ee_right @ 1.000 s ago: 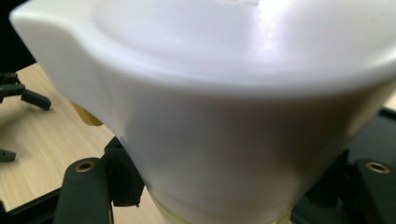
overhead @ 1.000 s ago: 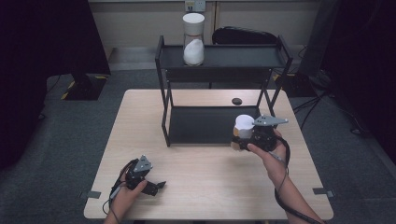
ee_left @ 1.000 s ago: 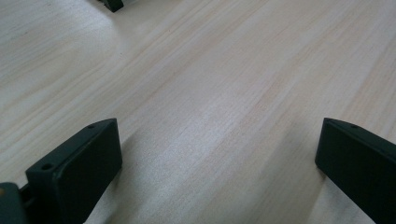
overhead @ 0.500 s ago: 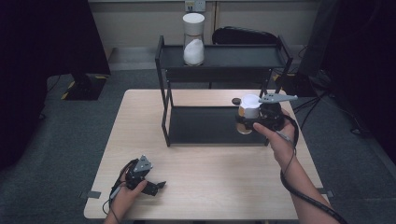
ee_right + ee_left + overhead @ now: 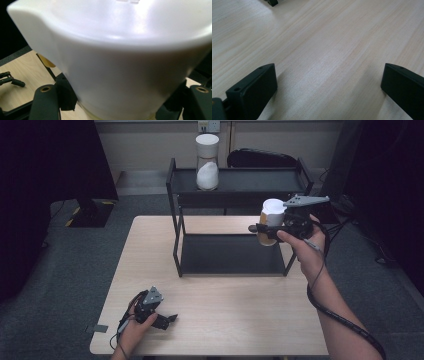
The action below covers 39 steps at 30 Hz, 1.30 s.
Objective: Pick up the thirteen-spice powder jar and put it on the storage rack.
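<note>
A jar (image 5: pixel 272 211) with a white lid and amber contents hangs in the air at the right front corner of the black two-tier rack (image 5: pixel 240 176), just below its top shelf. My right gripper (image 5: pixel 264 228) is shut on the jar's body. In the right gripper view the white lid (image 5: pixel 120 50) looms close, with the right gripper (image 5: pixel 117 102) clamped on the jar just beneath it. My left gripper (image 5: pixel 168 320) lies on the table (image 5: pixel 225 330) at the front left. Its jaws stand open over bare wood, as the left gripper view (image 5: pixel 327 87) shows.
A second jar (image 5: pixel 207 162) with a white lid and white contents stands on the rack's top shelf at the left. The lower shelf (image 5: pixel 230 255) holds nothing. A dark bag (image 5: pixel 260 159) lies behind the rack. Grey floor surrounds the table.
My right gripper has risen with the jar from the table in front of the lower shelf to near top-shelf height. The left gripper has kept still.
</note>
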{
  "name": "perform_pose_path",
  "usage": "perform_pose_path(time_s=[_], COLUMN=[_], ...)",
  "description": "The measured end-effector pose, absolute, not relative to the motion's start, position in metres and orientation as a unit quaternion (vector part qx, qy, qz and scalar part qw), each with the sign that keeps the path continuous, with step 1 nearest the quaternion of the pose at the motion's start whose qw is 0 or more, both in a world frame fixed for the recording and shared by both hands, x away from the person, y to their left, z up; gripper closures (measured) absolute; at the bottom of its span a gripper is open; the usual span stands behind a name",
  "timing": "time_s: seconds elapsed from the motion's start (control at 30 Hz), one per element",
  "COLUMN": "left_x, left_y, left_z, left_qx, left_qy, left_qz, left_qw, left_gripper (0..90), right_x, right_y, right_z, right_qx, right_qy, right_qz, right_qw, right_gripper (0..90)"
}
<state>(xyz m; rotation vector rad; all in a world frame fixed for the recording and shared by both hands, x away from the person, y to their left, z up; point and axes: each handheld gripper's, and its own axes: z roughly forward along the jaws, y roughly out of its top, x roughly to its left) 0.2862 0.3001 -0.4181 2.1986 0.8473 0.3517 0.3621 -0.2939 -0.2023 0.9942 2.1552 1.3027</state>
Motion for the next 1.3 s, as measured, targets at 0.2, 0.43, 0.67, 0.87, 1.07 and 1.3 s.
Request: perform_pose_path(time_s=[0.2,0.43,0.67,0.87,1.07,1.3], left_x=[0.286,0.286,0.286,0.286,0.286,0.287], left_y=[0.300,0.300,0.300,0.300,0.300,0.300], left_z=[-0.418,-0.418,-0.418,-0.418,-0.418,-0.418], left_qx=[0.857,0.857,0.858,0.858,0.858,0.858], left_qy=[0.330,0.330,0.330,0.330,0.330,0.330], left_qz=[0.137,0.137,0.137,0.136,0.136,0.136], left_qw=[0.371,0.370,0.370,0.370,0.370,0.369], left_gripper=[0.0,0.0,0.0,0.0,0.0,0.0], right_x=[0.366,0.369,0.367,0.368,0.370,0.376], right_y=[-0.292,-0.287,-0.282,-0.278,-0.273,-0.269], right_z=[-0.186,-0.165,-0.145,-0.126,-0.109,-0.092], right_qx=[0.359,0.352,0.353,0.352,0.353,0.360], right_qy=[0.776,0.776,0.771,0.772,0.770,0.763], right_qz=[0.473,0.475,0.478,0.474,0.473,0.476], right_qw=[0.214,0.218,0.227,0.237,0.243,0.249], right_gripper=[30.0,30.0,30.0,30.1,30.0,30.0])
